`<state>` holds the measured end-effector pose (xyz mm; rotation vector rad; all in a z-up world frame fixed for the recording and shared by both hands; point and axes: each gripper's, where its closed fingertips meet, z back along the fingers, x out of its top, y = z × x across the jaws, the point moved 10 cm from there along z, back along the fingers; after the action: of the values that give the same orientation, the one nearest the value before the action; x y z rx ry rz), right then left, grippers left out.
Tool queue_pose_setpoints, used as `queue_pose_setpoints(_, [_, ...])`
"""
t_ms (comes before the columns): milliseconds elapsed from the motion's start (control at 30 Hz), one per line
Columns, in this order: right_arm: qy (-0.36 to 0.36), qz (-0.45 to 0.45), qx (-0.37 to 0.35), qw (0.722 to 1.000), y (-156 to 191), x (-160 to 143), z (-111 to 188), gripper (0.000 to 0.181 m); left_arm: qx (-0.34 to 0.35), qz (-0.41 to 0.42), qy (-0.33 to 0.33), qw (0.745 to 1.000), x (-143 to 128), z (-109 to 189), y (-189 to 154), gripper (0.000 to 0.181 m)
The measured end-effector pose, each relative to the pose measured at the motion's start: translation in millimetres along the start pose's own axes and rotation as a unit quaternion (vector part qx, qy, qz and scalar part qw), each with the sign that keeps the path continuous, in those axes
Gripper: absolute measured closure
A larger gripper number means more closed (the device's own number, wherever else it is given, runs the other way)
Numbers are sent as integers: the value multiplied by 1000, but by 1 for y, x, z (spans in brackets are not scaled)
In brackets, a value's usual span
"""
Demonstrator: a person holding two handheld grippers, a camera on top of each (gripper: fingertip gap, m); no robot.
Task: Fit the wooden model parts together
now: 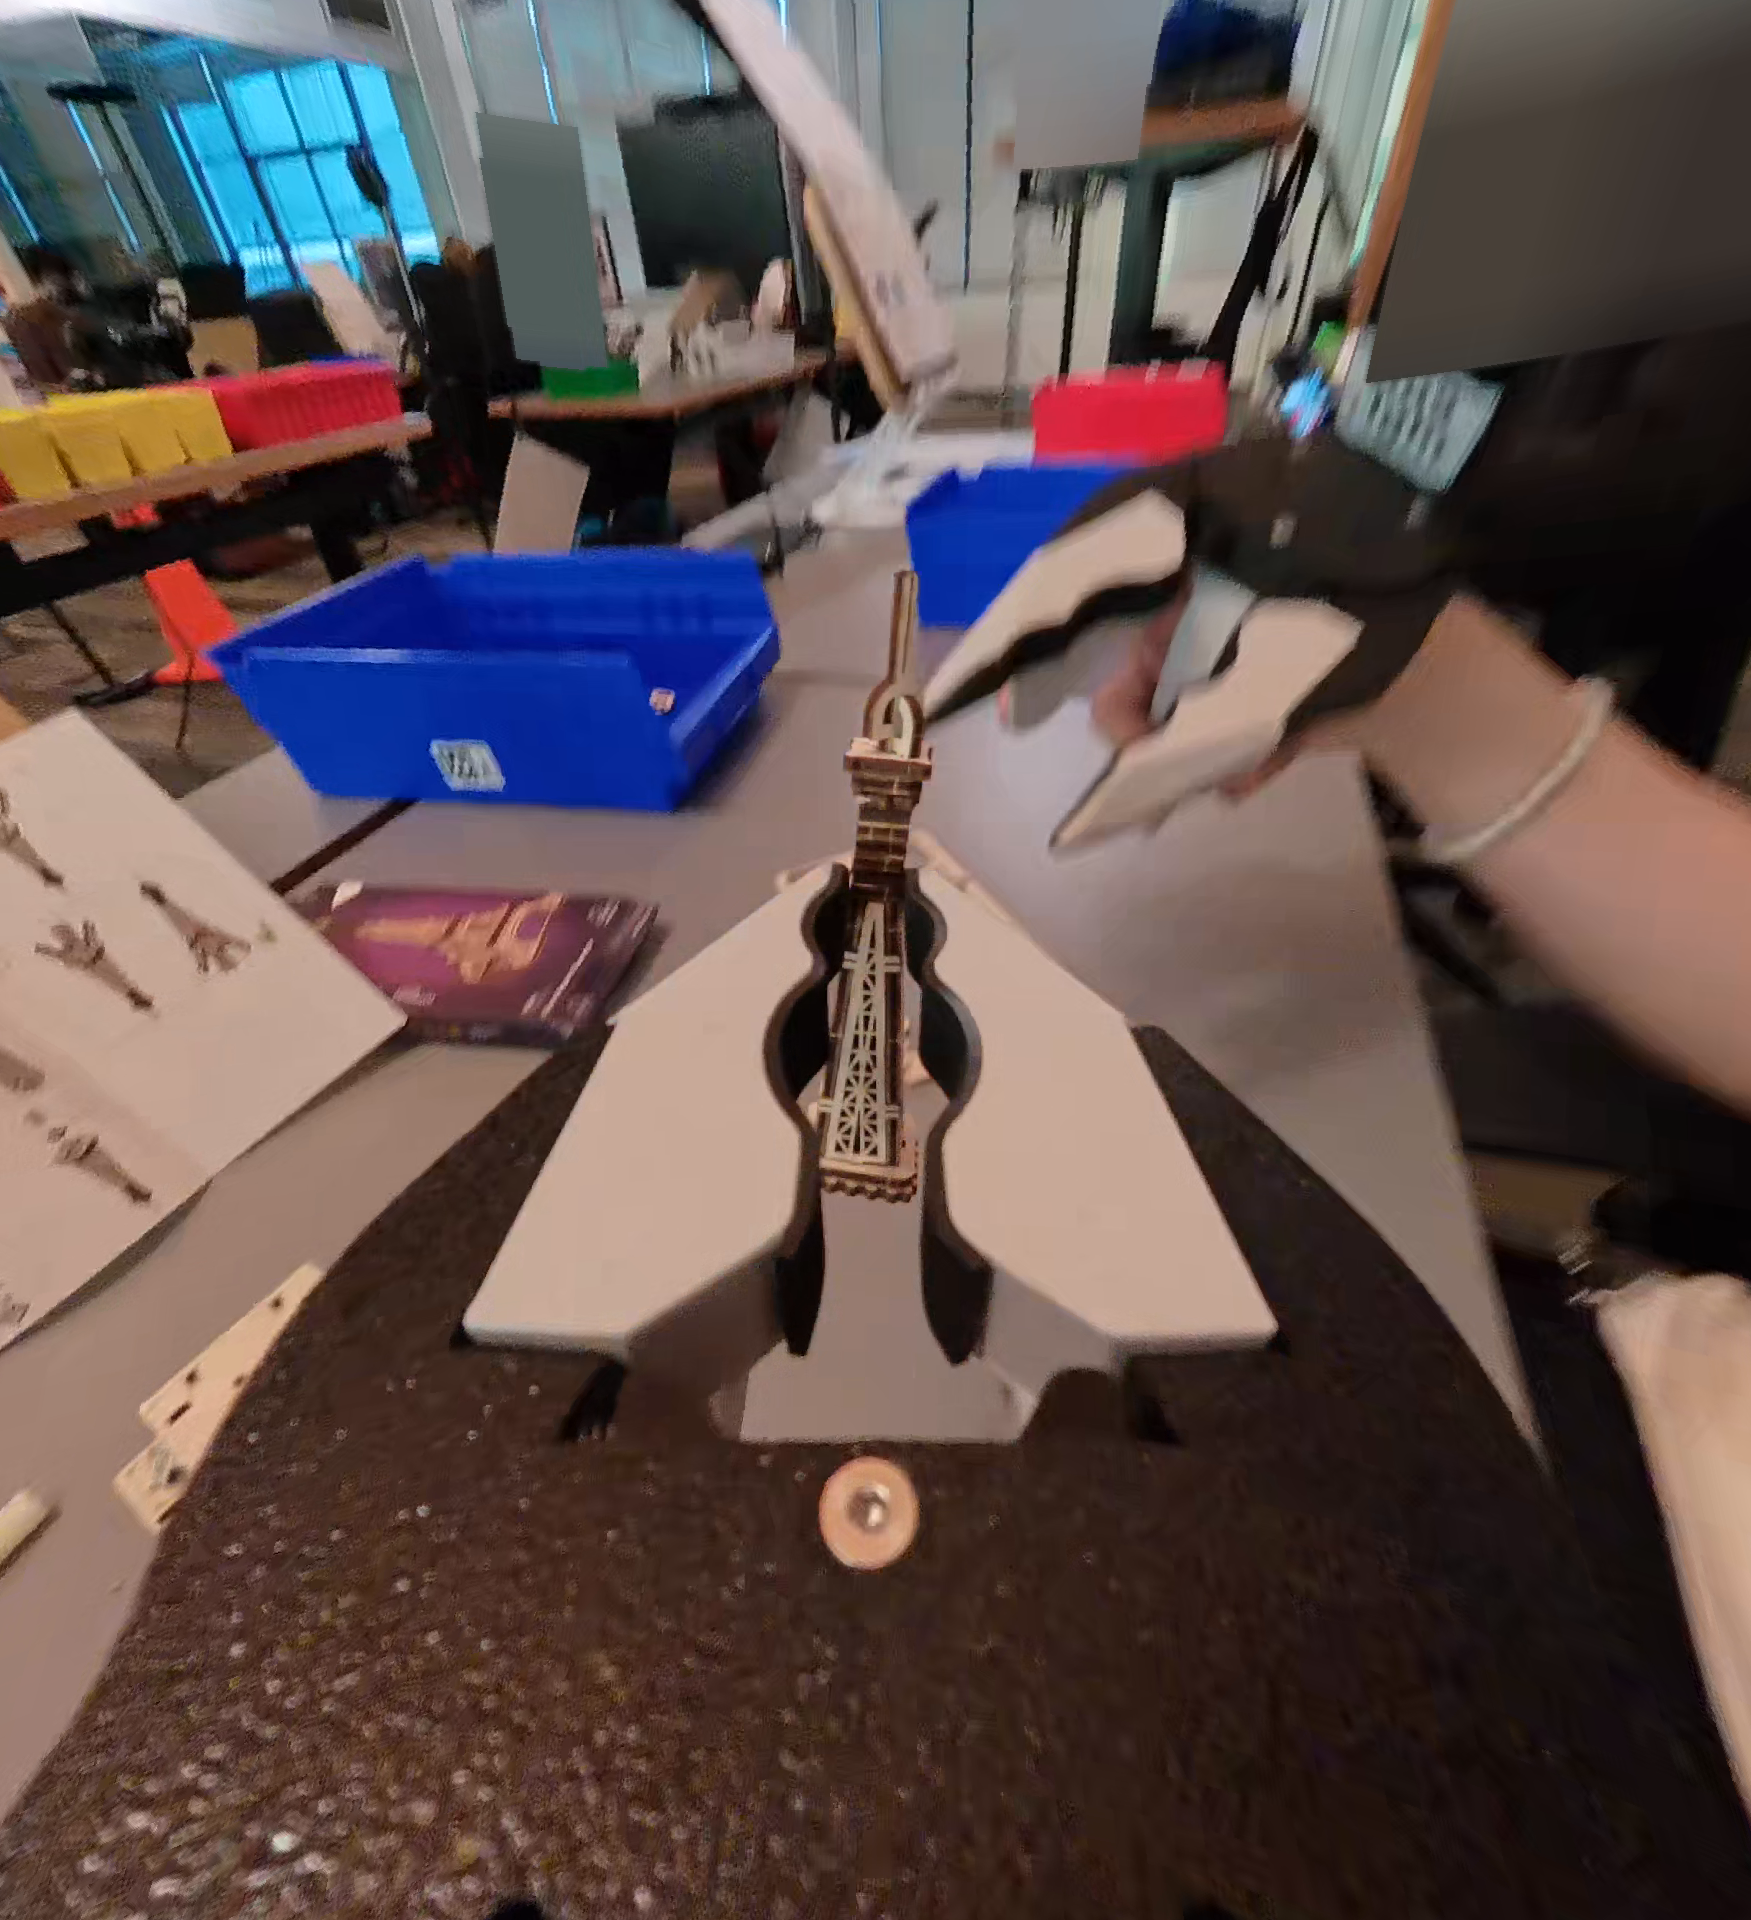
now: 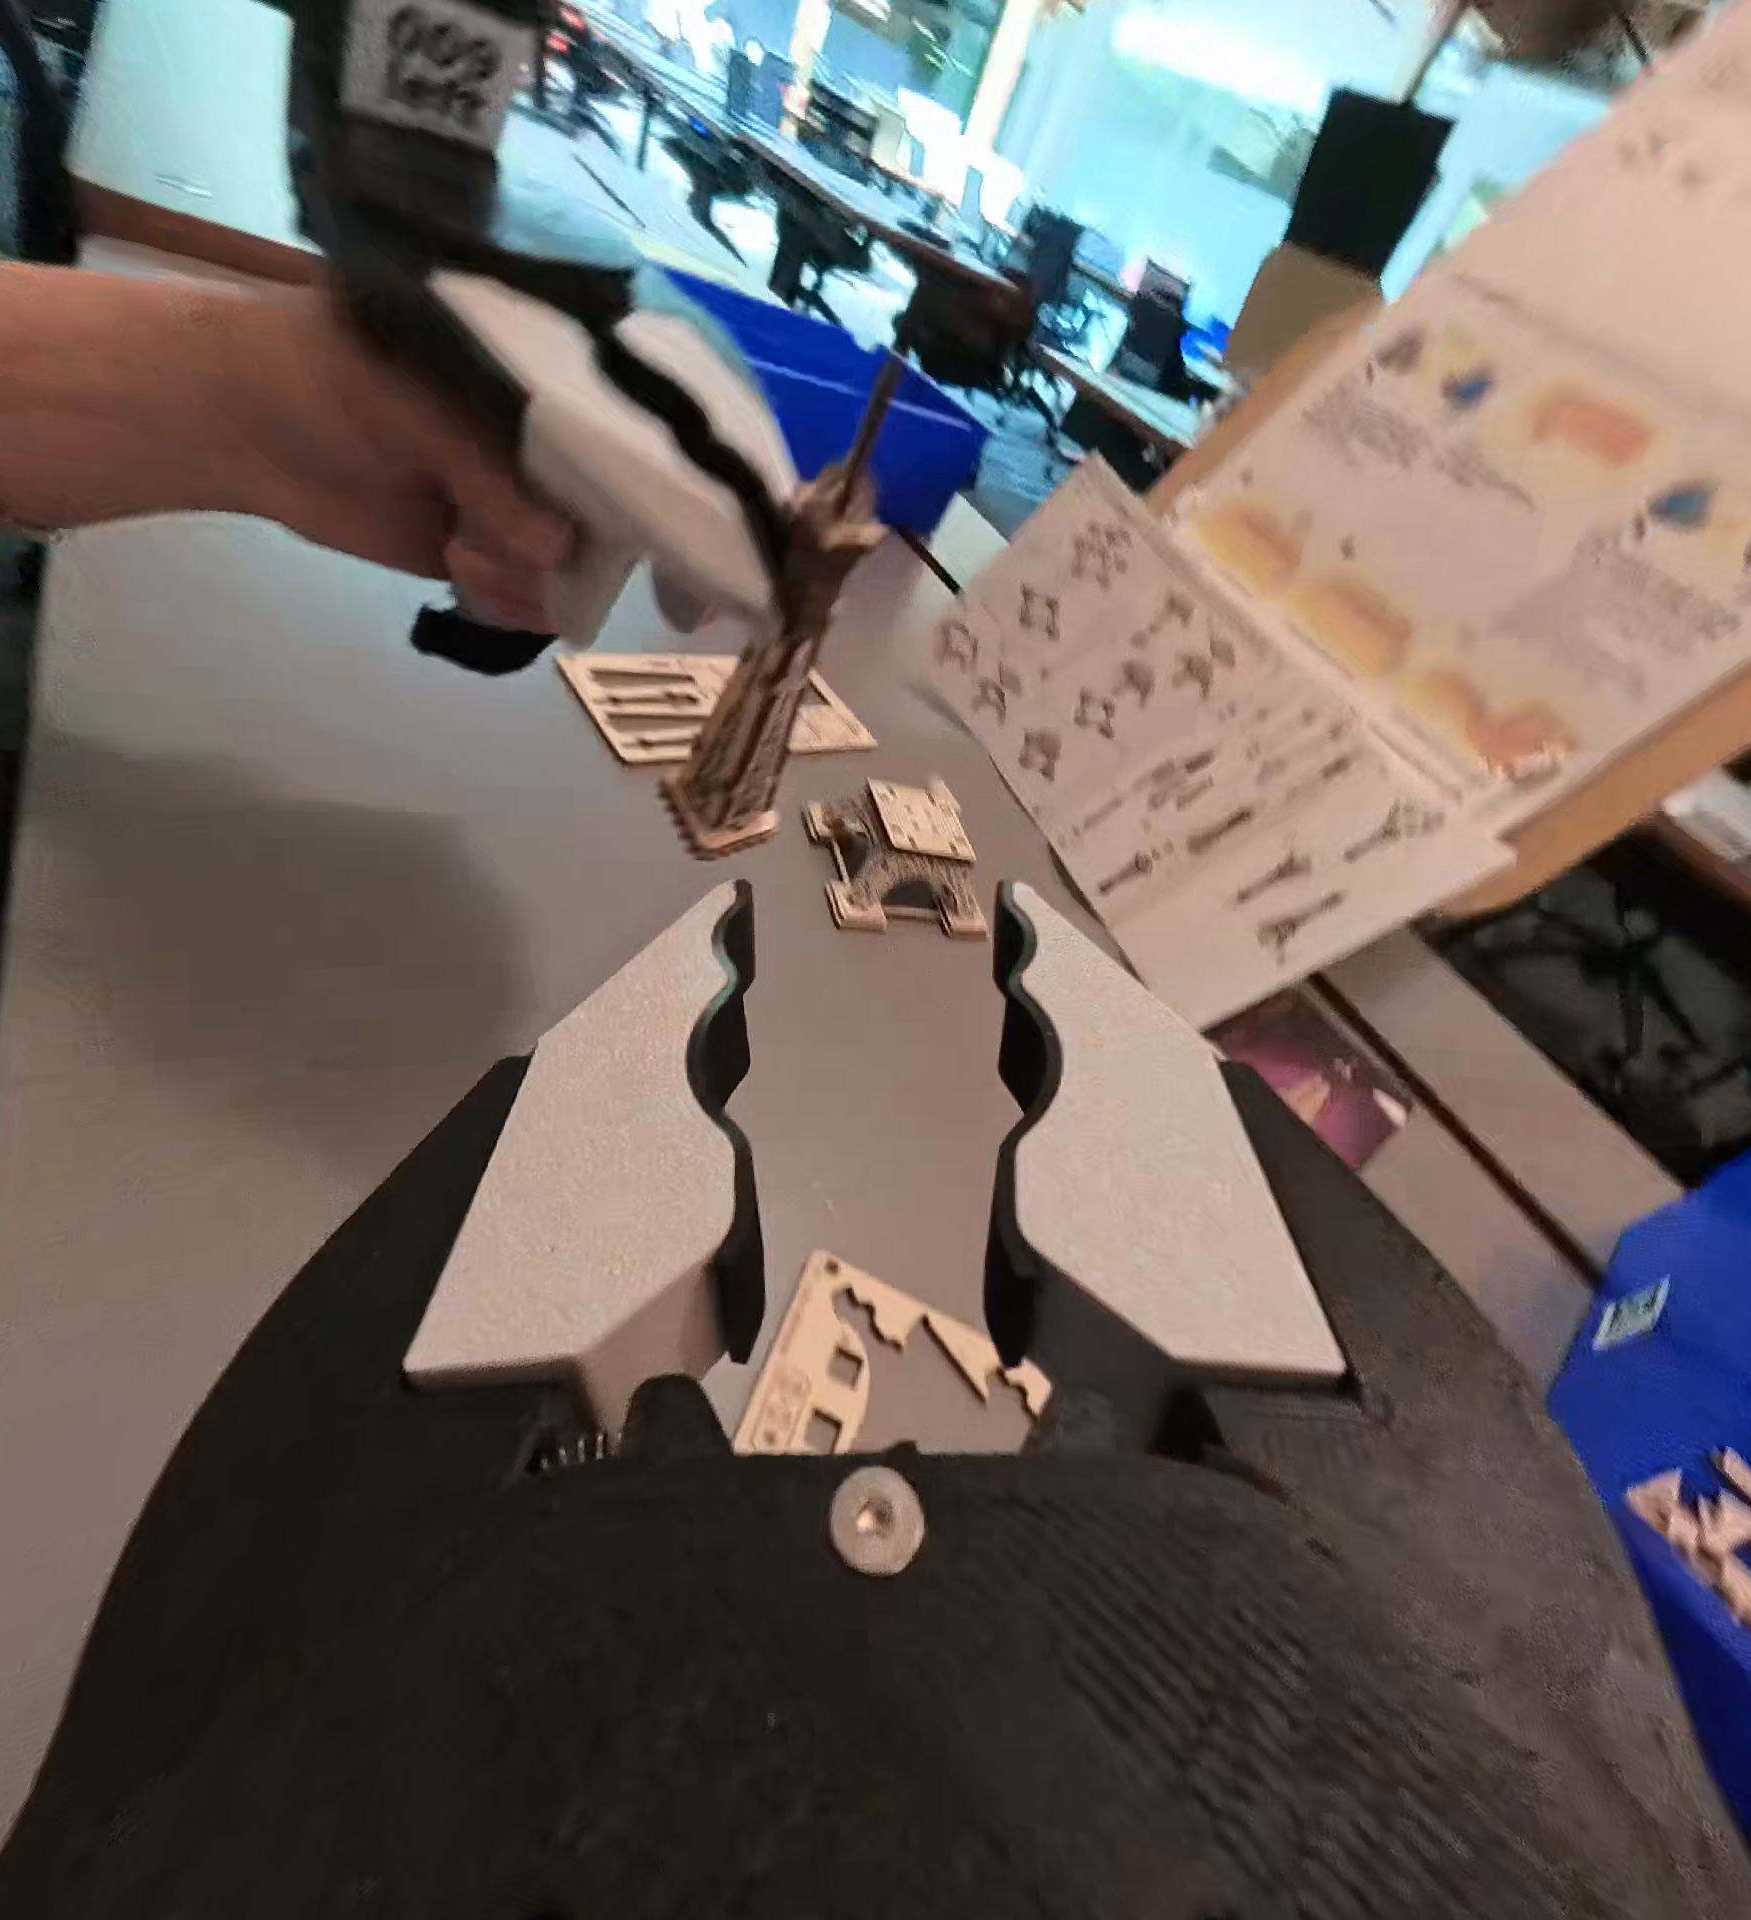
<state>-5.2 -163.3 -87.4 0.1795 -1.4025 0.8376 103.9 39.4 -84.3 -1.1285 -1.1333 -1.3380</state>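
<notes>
Two parts waited: left gripper (image 1: 876, 1039) clamped the spire (image 1: 876, 997), right gripper (image 2: 871, 1049) gaped — steady the base (image 2: 902, 857) mid-table, then seat squarely.

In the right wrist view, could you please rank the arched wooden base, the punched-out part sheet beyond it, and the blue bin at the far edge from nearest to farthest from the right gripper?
1. Arched wooden base, just beyond the right gripper, on the table.
2. Part sheet, farther back, left of centre.
3. Blue bin, farthest, at the table's far edge.
</notes>
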Motion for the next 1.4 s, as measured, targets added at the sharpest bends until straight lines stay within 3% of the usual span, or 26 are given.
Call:
queue_pose_setpoints(100, [6,-35,4,999,-7,-19,0,138,-9,-25,17,999,-31,-12,2,173])
queue_pose_setpoints(267, [33,-54,20,998,-5,-34,-13,139,-15,-12,70,997,-59,-32,8,173])
queue_pose_setpoints(467, [28,-77,48,995,2,-42,-32,138,-25,-17,105,994,-71,-38,13,173])
queue_pose_setpoints(833, [16,-101,54,993,10,-48,-61,146,-37,21,84,996,-79,-32,26,173])
queue_pose_setpoints(967, [63,-92,56,992,14,-55,-71,145,-33,10,86,996,-82,-24,27,172])
queue_pose_setpoints(1100, [94,-83,82,989,20,-60,-82,144,-53,-35,139,988,-88,-18,19,169])
queue_pose_setpoints(1267, [144,-26,111,983,16,-65,-94,146,-40,-124,242,962,-100,-17,15,164])
queue_pose_setpoints(1400, [131,-23,145,980,17,-61,-102,141,-56,-75,252,963,-101,-20,22,163])
